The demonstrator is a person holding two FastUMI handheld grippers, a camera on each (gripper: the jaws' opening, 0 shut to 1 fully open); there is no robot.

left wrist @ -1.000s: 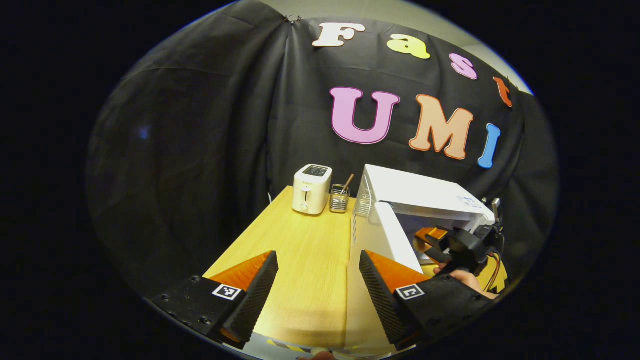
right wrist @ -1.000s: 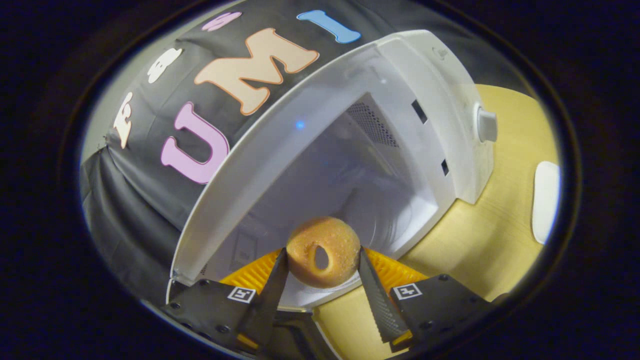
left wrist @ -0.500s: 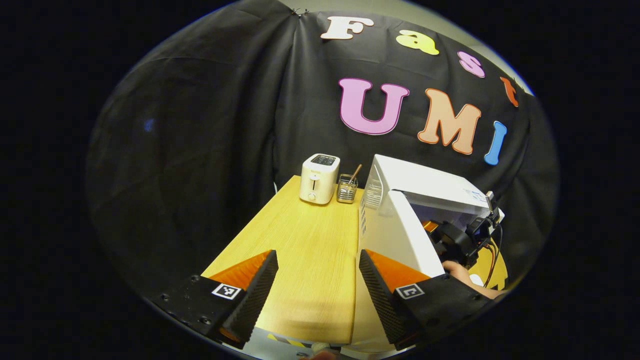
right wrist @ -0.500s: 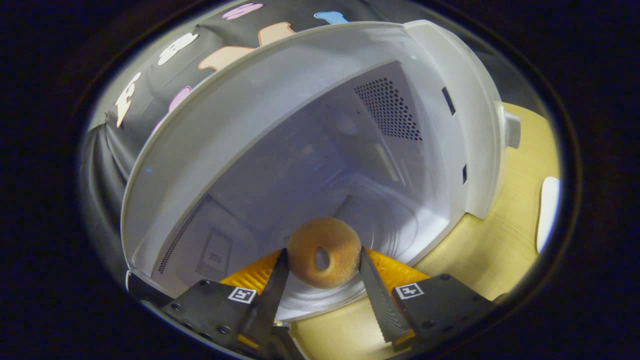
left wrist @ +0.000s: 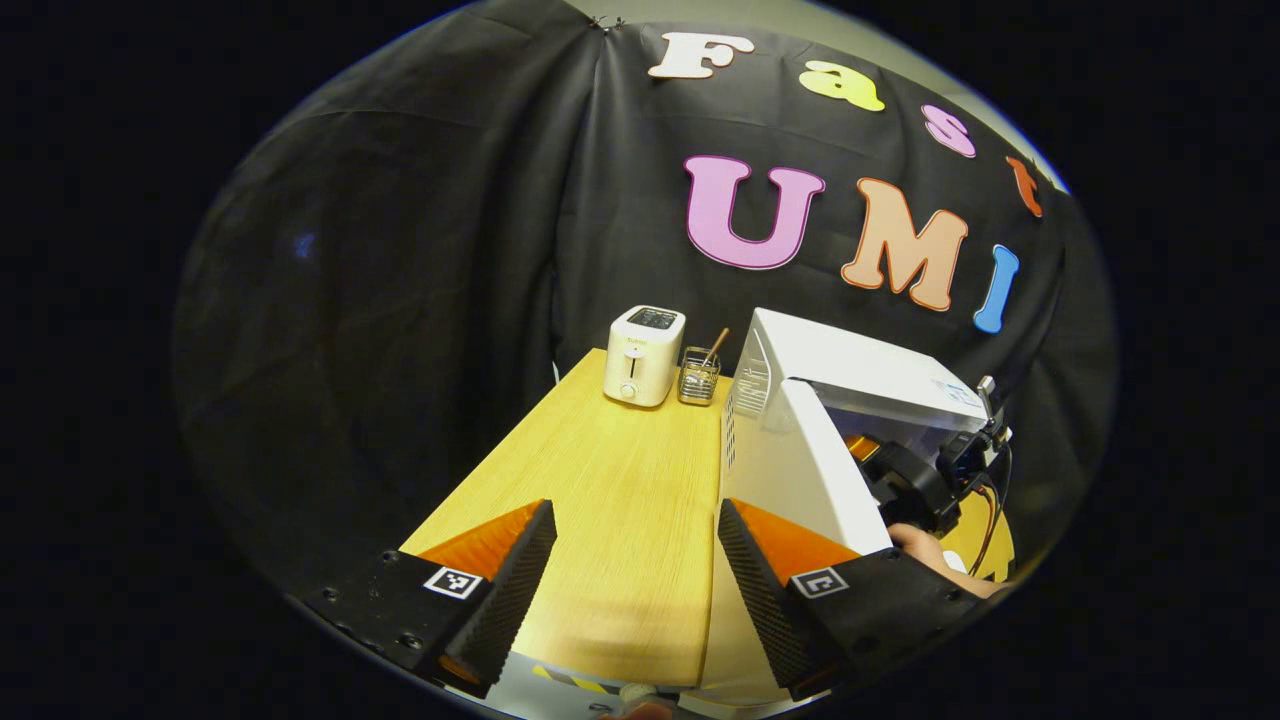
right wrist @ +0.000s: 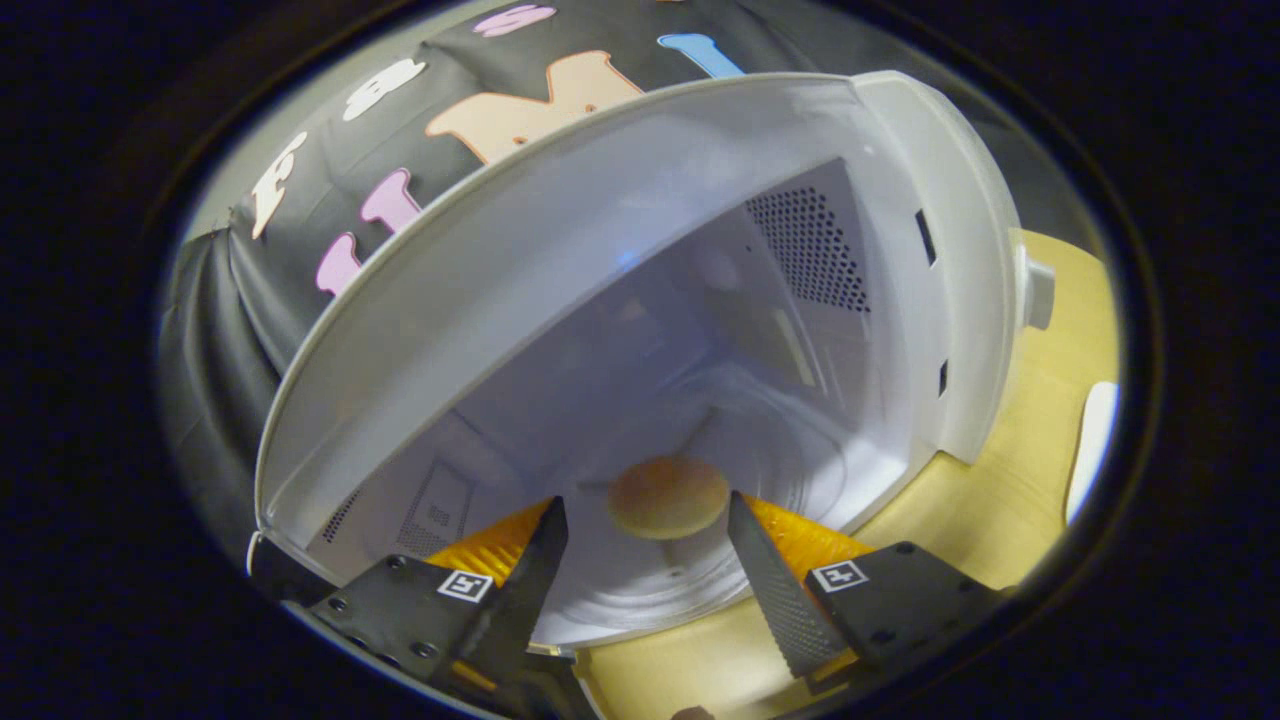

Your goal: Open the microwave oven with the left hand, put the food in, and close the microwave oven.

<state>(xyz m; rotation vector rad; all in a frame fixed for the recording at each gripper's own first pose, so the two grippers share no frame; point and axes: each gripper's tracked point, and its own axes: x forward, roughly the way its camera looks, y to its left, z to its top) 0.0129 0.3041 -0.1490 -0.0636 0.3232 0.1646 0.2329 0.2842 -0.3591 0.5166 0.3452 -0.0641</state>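
Black gripper bodies — square coded tags, small screws, ribbed fingers (left wrist: 520, 580), trailing cables (left wrist: 990, 520).

Both views are dim at the edges and brighter in the middle, with strong fisheye bending: straight lines bow outward toward 3 and 9 o'clock. In the left gripper view the wooden table (left wrist: 610, 500) is evenly lit from above and sharp, with a soft shadow band near 6 o'clock. The white microwave oven (left wrist: 850, 380) at 4 o'clock is bright without glare. In the right gripper view the microwave oven's cavity (right wrist: 680, 340) glows pale and hazy, with a faint blue spot above centre. The food (right wrist: 668, 496) looks blurred and soft-edged. The table (right wrist: 1010, 490) at 4 o'clock is washed out.
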